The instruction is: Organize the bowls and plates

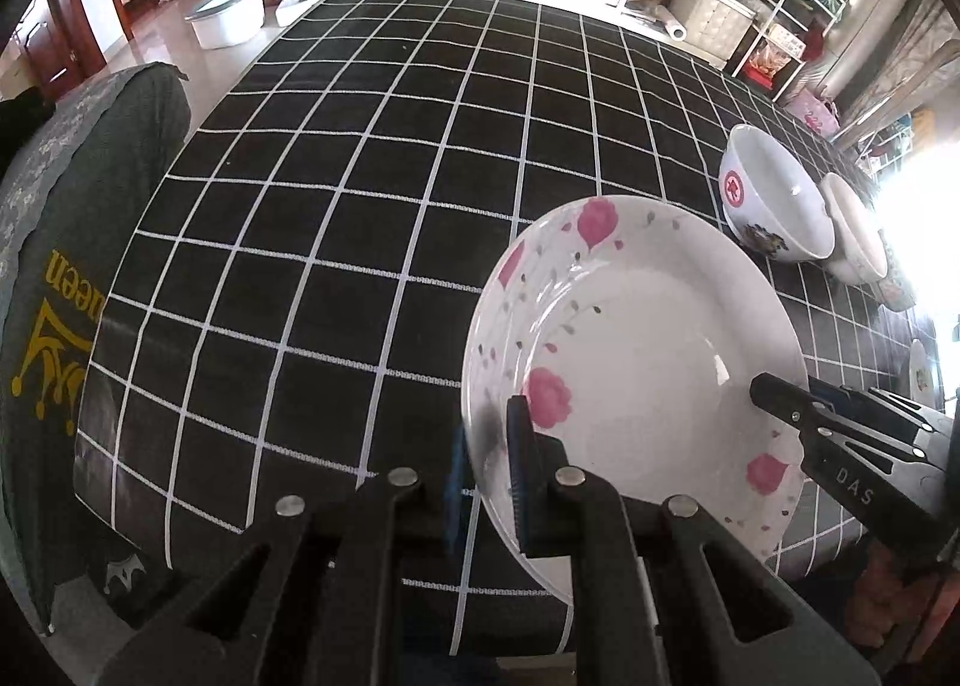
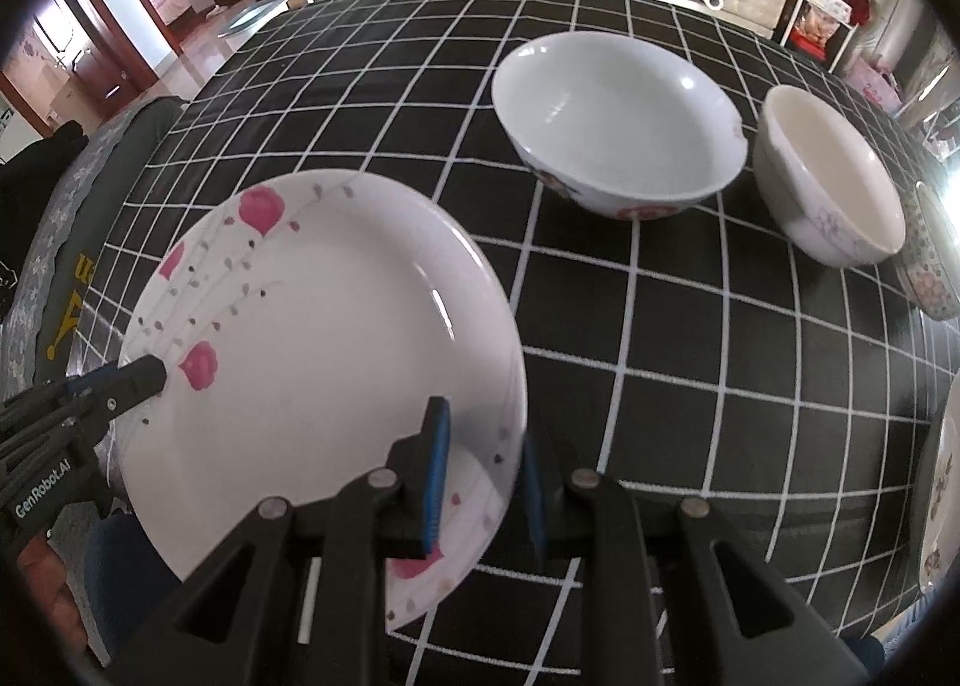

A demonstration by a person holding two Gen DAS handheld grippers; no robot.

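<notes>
— While both of us are pinching this plate [image 1: 636, 338], which side are you holding?

— I'm clamping my left gripper [image 1: 489, 482] on its left rim; you, the right gripper [image 2: 483, 482], are closing on the opposite rim. It's hanging tilted over the table's [image 1: 360, 176] near edge.

— And the bowls?

— Ahead and to my right: the white bowl [image 2: 618, 116], then the cream bowl [image 2: 834, 176] just beside it. You're nearer them, I'm judging.
</notes>
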